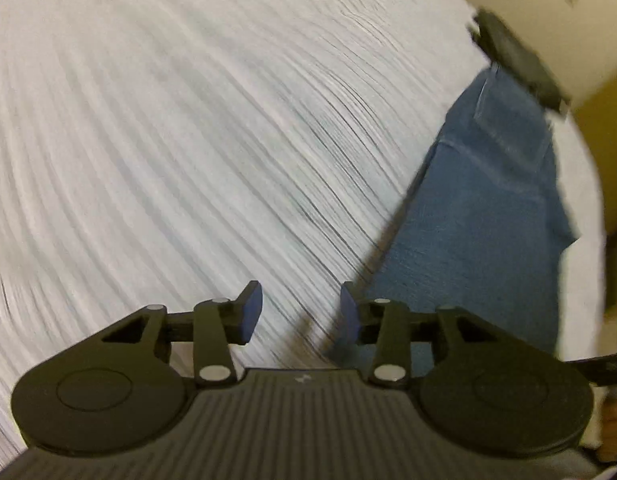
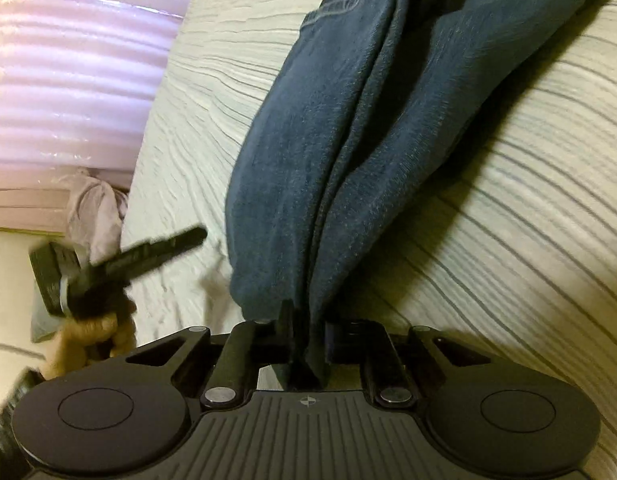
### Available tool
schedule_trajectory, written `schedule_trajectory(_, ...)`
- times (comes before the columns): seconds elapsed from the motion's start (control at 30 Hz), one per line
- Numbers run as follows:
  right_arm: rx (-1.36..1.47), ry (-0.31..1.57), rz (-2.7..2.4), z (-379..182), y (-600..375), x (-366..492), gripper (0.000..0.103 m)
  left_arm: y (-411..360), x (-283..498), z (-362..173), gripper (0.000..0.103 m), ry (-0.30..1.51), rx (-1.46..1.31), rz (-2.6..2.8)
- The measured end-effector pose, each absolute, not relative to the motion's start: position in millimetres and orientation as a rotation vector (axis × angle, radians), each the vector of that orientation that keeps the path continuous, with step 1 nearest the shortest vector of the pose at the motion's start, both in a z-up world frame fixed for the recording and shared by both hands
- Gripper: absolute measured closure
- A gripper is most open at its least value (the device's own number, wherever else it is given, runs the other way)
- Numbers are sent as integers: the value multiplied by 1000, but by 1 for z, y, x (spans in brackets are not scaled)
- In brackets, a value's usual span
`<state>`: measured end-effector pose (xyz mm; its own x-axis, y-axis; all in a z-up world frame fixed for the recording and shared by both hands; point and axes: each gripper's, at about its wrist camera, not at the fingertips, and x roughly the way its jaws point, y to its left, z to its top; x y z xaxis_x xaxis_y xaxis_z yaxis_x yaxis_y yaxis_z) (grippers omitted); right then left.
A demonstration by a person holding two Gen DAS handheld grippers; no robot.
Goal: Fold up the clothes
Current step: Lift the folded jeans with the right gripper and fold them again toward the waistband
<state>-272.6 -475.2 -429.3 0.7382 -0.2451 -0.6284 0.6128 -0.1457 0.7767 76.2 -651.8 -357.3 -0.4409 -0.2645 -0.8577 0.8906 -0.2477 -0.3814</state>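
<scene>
A pair of blue jeans (image 2: 348, 128) lies stretched over a white striped bedspread (image 2: 528, 220). My right gripper (image 2: 306, 332) is shut on the near end of the jeans, which bunch into folds between its fingers. My left gripper (image 1: 301, 312) is open and empty just above the bedspread (image 1: 168, 140), with the jeans (image 1: 480, 216) to its right. The right gripper (image 1: 516, 60) shows at the far end of the jeans in the left wrist view. The left gripper (image 2: 108, 268), held in a hand, shows at the left of the right wrist view.
A lilac curtain or cover (image 2: 68, 60) and a crumpled pale cloth (image 2: 96, 208) sit beyond the bed's left edge. A cream wall (image 1: 548, 8) and yellowish furniture (image 1: 604, 144) lie past the bed's right edge.
</scene>
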Motion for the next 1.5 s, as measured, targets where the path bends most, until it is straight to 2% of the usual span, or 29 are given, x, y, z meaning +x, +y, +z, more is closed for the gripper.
schedule_trajectory(0.1,1569,297,-743,-417,-472,-295,91,-624,75,-366,55,1337,791,-1813)
schedule_trajectory(0.2,1580,292,-752,-411,-470,-309,91,-604,64,-390,54,1483,766,-1786)
schedule_trajectory(0.43,1637,236,-731,-419,-468,-305,91,-586,54,-426,54,1781,452,-1679)
schedule_trajectory(0.47,1651,221,-733,-420,-468,-304,91,-586,55,-430,54,1815,394,-1645)
schedule_trajectory(0.53,1678,192,-737,-422,-468,-302,91,-586,60,-439,65,1876,281,-1561)
schedule_trajectory(0.57,1689,180,-740,-422,-467,-303,91,-588,61,-437,78,1861,274,-1555)
schedule_trajectory(0.6,1687,190,-739,-422,-468,-302,91,-590,61,-434,82,1835,279,-1561)
schedule_trajectory(0.7,1681,222,-737,-422,-471,-296,92,-602,67,-409,88,1680,379,-1621)
schedule_trajectory(0.8,1692,281,-724,-429,-470,-278,103,-621,74,-378,90,1475,501,-1661)
schedule_trajectory(0.83,1689,315,-720,-432,-468,-269,103,-627,76,-369,90,1404,541,-1670)
schedule_trajectory(0.87,1685,343,-715,-436,-466,-259,102,-634,78,-363,91,1361,573,-1666)
schedule_trajectory(0.9,1686,371,-724,-440,-463,-250,102,-639,80,-360,99,1331,596,-1656)
schedule_trajectory(0.93,1689,381,-734,-442,-460,-244,102,-642,82,-358,101,1301,618,-1645)
schedule_trajectory(1.03,1591,463,-707,-433,-458,-227,102,-640,96,-355,100,1262,625,-1610)
schedule_trajectory(1.1,1447,565,-689,-419,-459,-213,95,-632,109,-355,97,1262,608,-1575)
schedule_trajectory(1.13,1349,625,-681,-411,-461,-205,73,-627,114,-355,96,1260,603,-1560)
schedule_trajectory(1.17,1220,685,-674,-403,-458,-197,33,-619,119,-356,90,1259,599,-1549)
schedule_trajectory(1.2,1090,741,-666,-395,-455,-189,22,-611,123,-356,85,1254,602,-1540)
schedule_trajectory(1.33,526,927,-568,-381,-432,-136,21,-571,132,-357,81,1232,617,-1503)
schedule_trajectory(1.4,274,953,-503,-385,-402,-129,21,-549,135,-359,80,1241,606,-1482)
schedule_trajectory(1.5,36,992,-446,-401,-382,-96,40,-518,141,-361,79,1258,566,-1459)
